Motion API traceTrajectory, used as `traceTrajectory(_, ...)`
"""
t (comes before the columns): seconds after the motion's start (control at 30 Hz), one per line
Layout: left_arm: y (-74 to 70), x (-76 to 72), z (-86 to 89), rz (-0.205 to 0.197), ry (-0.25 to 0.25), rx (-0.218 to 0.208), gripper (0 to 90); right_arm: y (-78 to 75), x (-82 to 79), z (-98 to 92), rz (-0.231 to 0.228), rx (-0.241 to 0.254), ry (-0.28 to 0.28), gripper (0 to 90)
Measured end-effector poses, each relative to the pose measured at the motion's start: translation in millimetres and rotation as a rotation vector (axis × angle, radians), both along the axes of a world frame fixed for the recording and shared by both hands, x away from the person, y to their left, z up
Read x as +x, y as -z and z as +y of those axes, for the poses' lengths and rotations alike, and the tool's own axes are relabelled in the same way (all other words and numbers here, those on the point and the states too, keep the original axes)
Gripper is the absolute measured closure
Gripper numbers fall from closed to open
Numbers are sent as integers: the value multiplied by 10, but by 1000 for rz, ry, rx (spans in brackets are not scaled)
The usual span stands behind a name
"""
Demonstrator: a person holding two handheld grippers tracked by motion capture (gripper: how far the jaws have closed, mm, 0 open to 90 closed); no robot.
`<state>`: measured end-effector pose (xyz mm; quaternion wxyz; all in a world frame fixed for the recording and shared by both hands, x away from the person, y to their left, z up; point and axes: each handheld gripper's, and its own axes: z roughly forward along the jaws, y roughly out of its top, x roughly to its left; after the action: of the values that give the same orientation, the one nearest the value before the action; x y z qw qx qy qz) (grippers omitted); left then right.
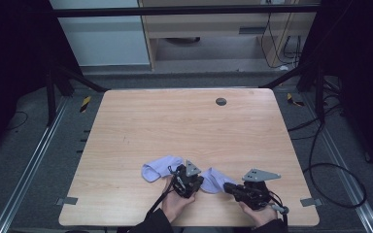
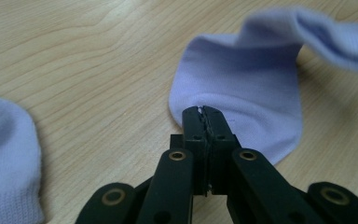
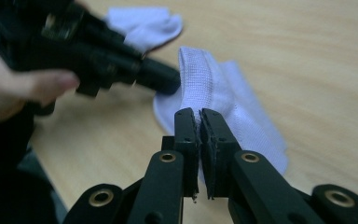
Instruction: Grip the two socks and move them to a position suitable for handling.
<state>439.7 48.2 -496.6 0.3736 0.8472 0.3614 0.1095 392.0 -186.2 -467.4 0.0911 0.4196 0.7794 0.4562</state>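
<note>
A pale lilac sock [image 1: 213, 178] lies on the wooden table [image 1: 184, 126] near its front edge, between my two grippers. My left gripper [image 1: 201, 182] is shut on the sock's [image 2: 242, 88] near edge, with cloth pinched between its jaws [image 2: 203, 113]. From the other side my right gripper [image 1: 226, 186] is shut on the sock's [image 3: 223, 93] raised ribbed edge, its jaws [image 3: 199, 115] closed with white fabric in the seam. In the right gripper view the left gripper [image 3: 161, 77] bites the same sock. A second lilac sock [image 1: 159, 167] lies flat to the left.
The second sock [image 2: 4, 154] sits close beside the left gripper, and also shows as the far sock [image 3: 144, 23] in the right gripper view. A round dark grommet [image 1: 221, 101] is set in the far part of the table. Cables trail on the floor at the right [image 1: 330, 165].
</note>
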Motion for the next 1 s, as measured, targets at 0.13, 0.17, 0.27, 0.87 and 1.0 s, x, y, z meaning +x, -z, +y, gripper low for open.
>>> traceTrajectory(0.13,3,-11,-16,-2,19,0,886,-58,50,-54,-37,31,90,861)
traceTrajectory(0.17,2,-9,-19,-3,20,2,886,-70,65,-58,-40,30,107,861)
traceTrajectory(0.27,2,-7,-28,-6,28,12,886,-79,126,-68,-55,11,168,861)
traceTrajectory(0.87,2,11,-31,5,46,19,884,139,528,-277,-5,-119,328,833)
traceTrajectory(1.0,5,18,-31,2,39,14,874,150,560,-291,-33,-154,340,773)
